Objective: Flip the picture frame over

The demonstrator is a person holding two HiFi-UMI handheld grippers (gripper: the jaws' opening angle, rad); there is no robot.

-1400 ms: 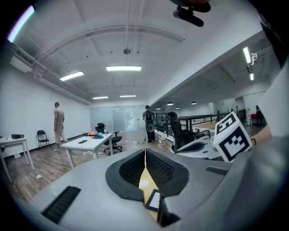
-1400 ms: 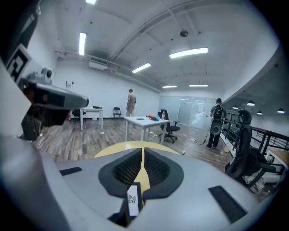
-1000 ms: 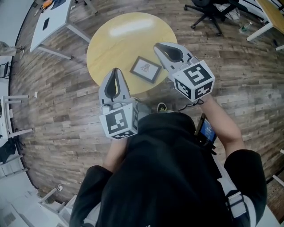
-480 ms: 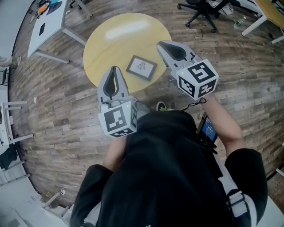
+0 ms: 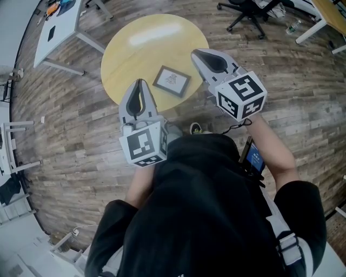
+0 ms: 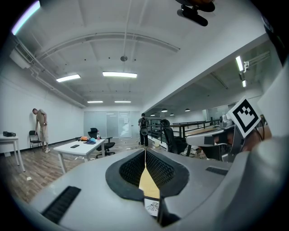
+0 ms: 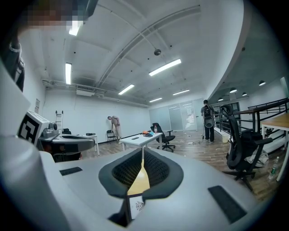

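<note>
— Where do we have the picture frame (image 5: 172, 80)?

— It lies flat on the round yellow table (image 5: 135, 48), print side up, in the table's near right part; its edges sit askew to the table's near rim; neither tool touches it.

— And our left gripper (image 5: 140, 85)?

— We see its jaws pressed together with nothing between them; from the head view its tips show over the table's near edge, short of the frame; in its own view the table's yellow top and a bit of the print peek through the slit under the jaws.

— Our right gripper (image 5: 197, 55)?

— Closed tight as well, and empty; its tips show at the table's right edge, just beside the frame.

— What else do we see round the table?

— A black office chair (image 5: 250, 12) stands beyond the table to the right; a white desk (image 5: 57, 27) stands off the table's far left; both rest on the wooden floor (image 5: 65, 124).
</note>
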